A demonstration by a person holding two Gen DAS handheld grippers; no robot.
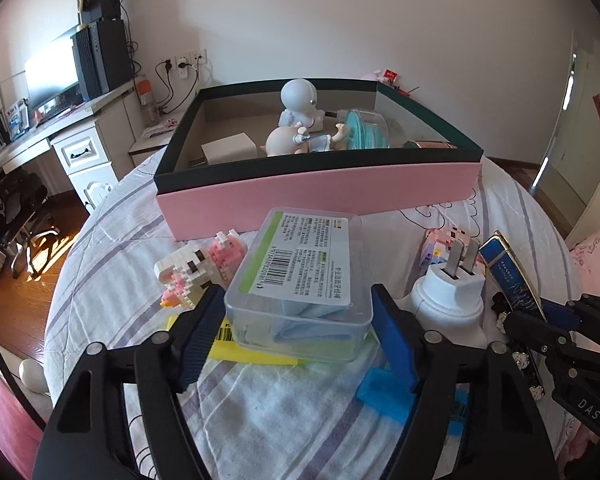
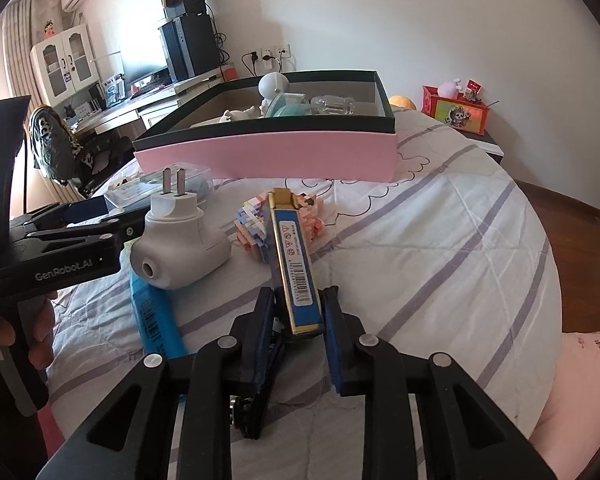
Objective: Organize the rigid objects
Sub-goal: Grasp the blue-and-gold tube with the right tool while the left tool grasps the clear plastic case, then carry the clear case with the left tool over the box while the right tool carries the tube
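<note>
My left gripper (image 1: 296,312) is shut on a clear plastic case (image 1: 300,280) with a white barcode label, held just above the bed. My right gripper (image 2: 298,312) is shut on a slim blue and gold box (image 2: 294,260), tilted up; it also shows in the left wrist view (image 1: 508,276). A pink box with a dark green rim (image 1: 320,192) (image 2: 268,156) stands behind, holding a white astronaut figure (image 1: 300,104), a doll and a clear jar. A white plug adapter (image 1: 452,292) (image 2: 180,240) and brick toys (image 1: 200,268) (image 2: 260,224) lie on the bed.
A yellow pack (image 1: 256,352) and a blue pack (image 1: 388,392) (image 2: 156,316) lie on the striped bedsheet near the grippers. A desk with a monitor and computer tower (image 1: 100,60) stands at the left. A red box (image 2: 456,114) sits on a nightstand at the right.
</note>
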